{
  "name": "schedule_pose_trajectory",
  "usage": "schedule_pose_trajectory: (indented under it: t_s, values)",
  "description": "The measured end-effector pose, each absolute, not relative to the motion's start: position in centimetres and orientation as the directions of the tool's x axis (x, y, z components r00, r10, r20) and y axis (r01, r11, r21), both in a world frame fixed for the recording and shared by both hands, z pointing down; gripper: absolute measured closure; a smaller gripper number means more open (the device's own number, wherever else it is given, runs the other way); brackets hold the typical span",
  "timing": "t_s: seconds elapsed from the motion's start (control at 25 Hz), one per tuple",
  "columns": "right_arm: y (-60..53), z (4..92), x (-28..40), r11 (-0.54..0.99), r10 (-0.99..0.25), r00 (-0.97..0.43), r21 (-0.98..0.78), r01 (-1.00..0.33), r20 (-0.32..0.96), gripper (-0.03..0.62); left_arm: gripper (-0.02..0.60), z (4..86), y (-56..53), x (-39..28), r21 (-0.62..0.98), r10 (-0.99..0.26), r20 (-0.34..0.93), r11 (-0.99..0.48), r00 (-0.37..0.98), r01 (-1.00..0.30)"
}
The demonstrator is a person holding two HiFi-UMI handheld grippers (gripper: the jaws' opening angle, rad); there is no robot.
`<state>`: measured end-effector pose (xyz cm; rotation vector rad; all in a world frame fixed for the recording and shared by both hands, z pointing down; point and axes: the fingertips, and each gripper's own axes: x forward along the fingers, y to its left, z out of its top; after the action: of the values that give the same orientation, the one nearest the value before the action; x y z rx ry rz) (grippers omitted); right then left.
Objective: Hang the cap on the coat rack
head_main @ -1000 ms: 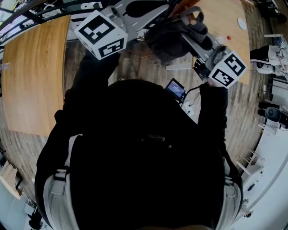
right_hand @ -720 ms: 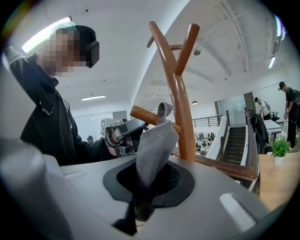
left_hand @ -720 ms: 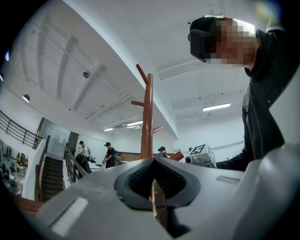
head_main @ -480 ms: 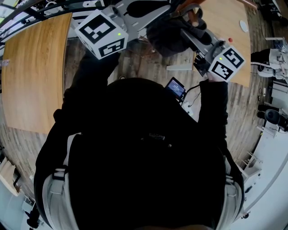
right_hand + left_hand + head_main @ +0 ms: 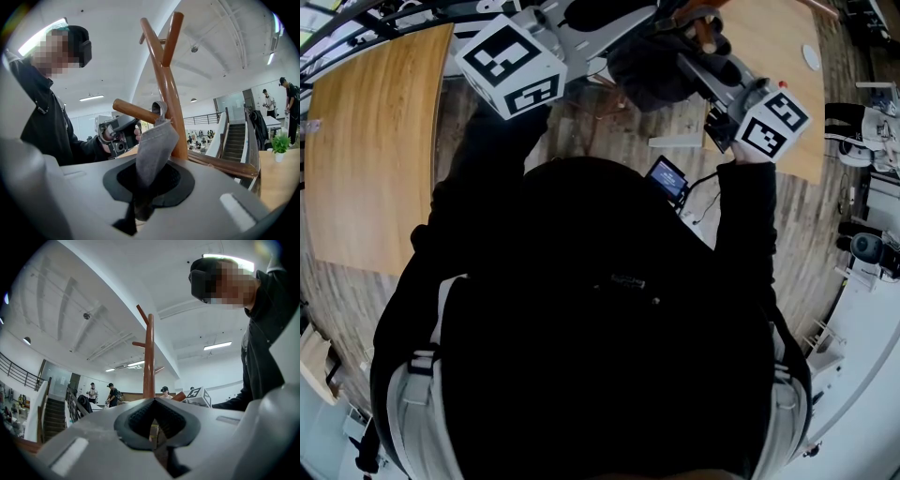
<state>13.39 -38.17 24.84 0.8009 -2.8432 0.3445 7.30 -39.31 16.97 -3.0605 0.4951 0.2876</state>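
The dark grey cap [image 5: 647, 75] hangs from my right gripper [image 5: 147, 183], whose jaws are shut on its fabric [image 5: 152, 150]. The cap's strap loop [image 5: 160, 108] sits right at a side peg [image 5: 133, 110] of the brown wooden coat rack [image 5: 171, 103]; whether it is over the peg I cannot tell. The right marker cube [image 5: 773, 124] shows at the upper right of the head view. My left gripper [image 5: 154, 416] is shut and empty, facing the rack's pole [image 5: 149, 362]. Its cube [image 5: 508, 66] is at the upper left.
Wooden tabletops lie at the left [image 5: 366, 141] and upper right [image 5: 769, 47] over plank floor. A small lit screen [image 5: 666, 183] sits below the hands. Stairs with a railing [image 5: 234, 136] and a potted plant [image 5: 280, 143] are behind the rack. People stand far off [image 5: 110, 392].
My right gripper and the cap have shifted a little toward the top of the head view, closer to the rack. The left gripper has stayed where it was.
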Motion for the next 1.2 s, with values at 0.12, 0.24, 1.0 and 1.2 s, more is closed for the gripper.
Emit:
schedule_pose_trajectory:
  t_s: [0.12, 0.24, 1.0, 1.2]
  values:
    - [-38.3, 25.2, 13.0, 0.822, -0.500, -0.835, -0.177, -0.541, 0.229, 0.546, 0.578, 17.1, -39.0, 6.7, 0.001, -0.310, -0.185, -0.949, 0.932, -0.316]
    - [-38.4, 26.1, 12.7, 0.810, -0.515, -0.822, -0.176, -0.559, 0.242, 0.546, 0.577, 17.8, -38.6, 6.2, 0.006, -0.316, -0.180, -0.947, 0.931, -0.321]
    - [-39.4, 27.1, 13.8, 0.755, -0.580, -0.773, -0.187, -0.629, 0.258, 0.538, 0.577, 17.6, -38.1, 7.0, 0.023, -0.292, -0.207, -0.956, 0.934, -0.294]
    - [-38.9, 26.5, 13.3, 0.764, -0.576, -0.777, -0.171, -0.622, 0.255, 0.375, 0.578, 17.4, -38.1, 7.1, 0.035, -0.282, -0.208, -0.959, 0.937, -0.281]
